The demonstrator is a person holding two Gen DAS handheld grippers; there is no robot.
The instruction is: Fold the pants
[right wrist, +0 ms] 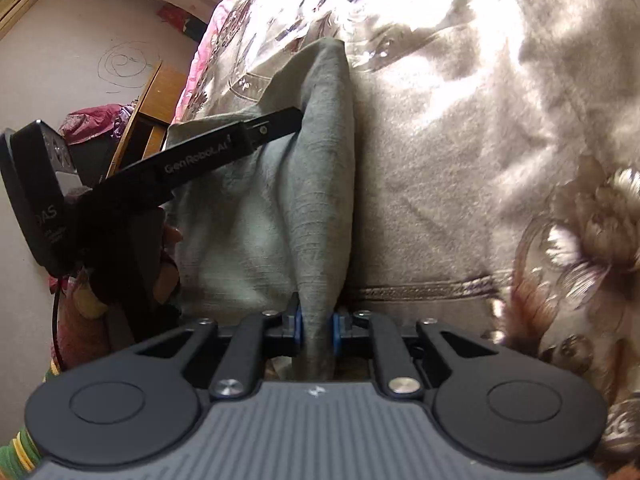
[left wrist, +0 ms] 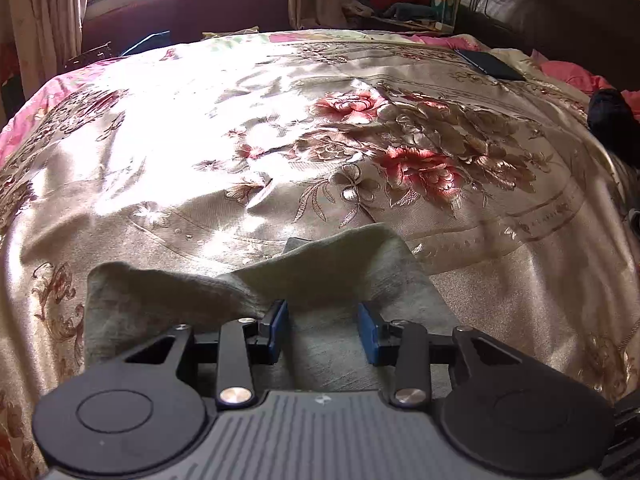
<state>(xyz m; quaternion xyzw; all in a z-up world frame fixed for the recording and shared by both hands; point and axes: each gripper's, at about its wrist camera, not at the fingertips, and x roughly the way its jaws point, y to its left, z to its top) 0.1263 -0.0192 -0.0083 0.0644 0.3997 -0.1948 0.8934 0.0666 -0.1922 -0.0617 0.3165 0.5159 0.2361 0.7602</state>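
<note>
The grey-green pants (left wrist: 328,276) lie bunched on a floral satin bedspread (left wrist: 240,140). My left gripper (left wrist: 323,330) is open, its blue pads apart, with pants cloth lying between and under them. In the right wrist view my right gripper (right wrist: 318,326) is shut on a raised fold of the pants (right wrist: 324,184), pinched between the blue pads. The left gripper (right wrist: 208,156) also shows there, reaching in from the left with its fingertips against the same fold. The rest of the pants spreads to the left of the fold.
A dark phone (left wrist: 490,65) lies at the far right of the bed, and a dark garment (left wrist: 612,116) sits at its right edge. A headboard (left wrist: 560,12) and a cluttered shelf stand behind. In the right wrist view a wall (right wrist: 80,52) and wooden boards lie left of the bed.
</note>
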